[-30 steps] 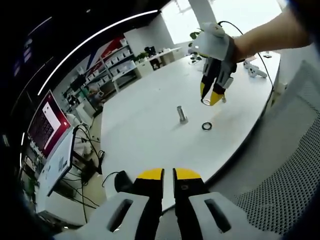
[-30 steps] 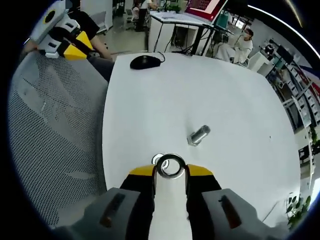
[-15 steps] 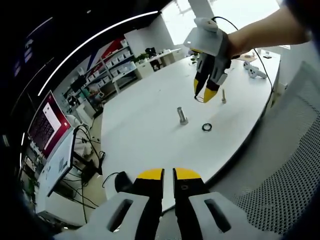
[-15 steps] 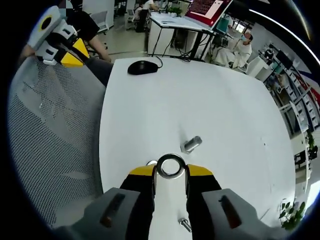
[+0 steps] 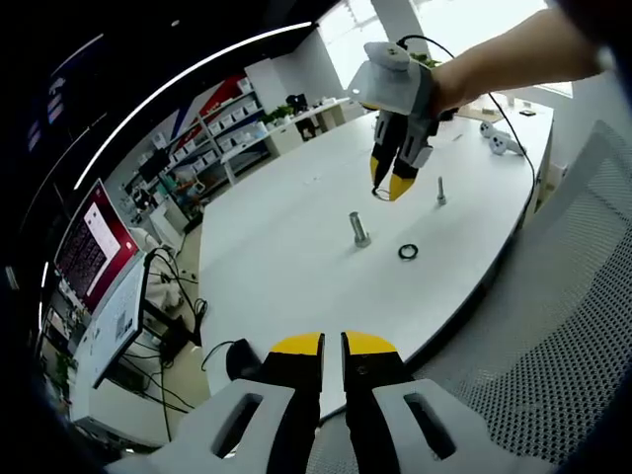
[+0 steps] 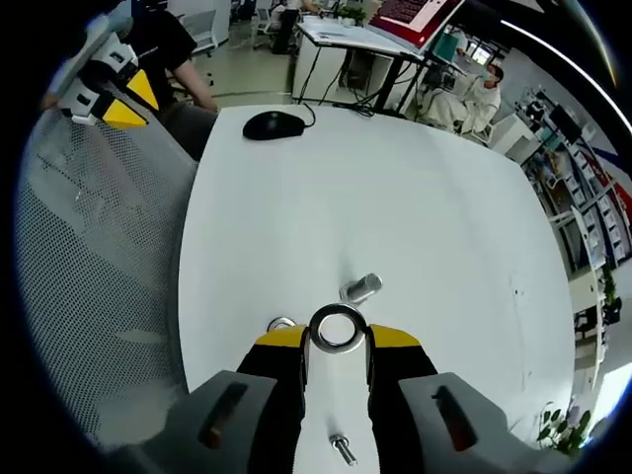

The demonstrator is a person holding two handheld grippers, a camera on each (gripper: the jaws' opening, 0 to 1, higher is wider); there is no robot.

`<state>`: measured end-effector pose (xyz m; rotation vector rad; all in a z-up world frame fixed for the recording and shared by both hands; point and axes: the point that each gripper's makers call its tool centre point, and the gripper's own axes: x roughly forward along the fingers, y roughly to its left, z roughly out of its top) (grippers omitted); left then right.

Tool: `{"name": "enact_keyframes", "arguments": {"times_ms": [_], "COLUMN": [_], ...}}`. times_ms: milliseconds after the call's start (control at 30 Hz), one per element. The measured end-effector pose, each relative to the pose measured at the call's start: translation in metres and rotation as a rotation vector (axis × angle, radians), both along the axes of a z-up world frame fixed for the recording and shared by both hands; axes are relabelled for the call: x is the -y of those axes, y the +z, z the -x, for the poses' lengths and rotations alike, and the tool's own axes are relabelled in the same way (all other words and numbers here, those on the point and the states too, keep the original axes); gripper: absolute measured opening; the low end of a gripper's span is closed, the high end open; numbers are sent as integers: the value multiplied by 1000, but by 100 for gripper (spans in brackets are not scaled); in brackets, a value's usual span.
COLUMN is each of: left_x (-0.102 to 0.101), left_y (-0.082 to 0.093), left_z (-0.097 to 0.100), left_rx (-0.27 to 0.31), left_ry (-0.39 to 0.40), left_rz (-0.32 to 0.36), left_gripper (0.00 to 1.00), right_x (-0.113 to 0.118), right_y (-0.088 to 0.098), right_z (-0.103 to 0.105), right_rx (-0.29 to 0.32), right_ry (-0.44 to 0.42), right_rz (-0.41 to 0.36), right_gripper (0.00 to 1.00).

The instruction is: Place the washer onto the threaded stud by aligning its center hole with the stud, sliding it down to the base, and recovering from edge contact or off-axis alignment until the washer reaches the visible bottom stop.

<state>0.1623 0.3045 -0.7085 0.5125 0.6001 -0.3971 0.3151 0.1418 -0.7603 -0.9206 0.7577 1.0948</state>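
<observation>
A silver washer point(image 6: 336, 327) sits clamped between my right gripper's point(image 6: 336, 338) yellow-tipped fingers, held above the white table point(image 6: 395, 197). Just beyond it stands the short threaded stud point(image 6: 361, 288), seen from above. From the left gripper view the right gripper point(image 5: 387, 188) hangs in the air up and to the right of the stud point(image 5: 359, 227), which stands upright on the table. A second, dark washer point(image 5: 407, 252) lies flat to the stud's right. My left gripper point(image 5: 332, 348) is shut with nothing in it, back off the table's near edge.
A loose bolt point(image 5: 440, 192) lies on the table past the dark washer; it shows as point(image 6: 342, 450) between my right fingers. A black mouse point(image 6: 272, 123) sits at the far table edge. A mesh chair back point(image 6: 89, 257) fills the left. Desks, a monitor point(image 5: 94, 242) and people stand beyond.
My right gripper, still holding the washer, has drifted up and left toward the space above the stud. The left gripper has stayed put.
</observation>
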Motion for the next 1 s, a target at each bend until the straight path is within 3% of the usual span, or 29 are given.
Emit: {"name": "enact_keyframes", "arguments": {"times_ms": [433,733,1000], "left_x": [0,-3,-5], "left_y": [0,3,3], "left_z": [0,-5,-6], "left_rx": [-1,18,18], "left_ry": [1,21,33], "left_rz": [-1,9,21], "left_gripper": [4,3,2], "right_x": [1,0,-17], "right_y": [2,-10,-18], "right_z": [-29,-51,-58], "right_rx": [21,-16,-56], "right_ry": [-4,-56,-39], "right_rz": [27,10,-2], "right_gripper": [24,24,24]}}
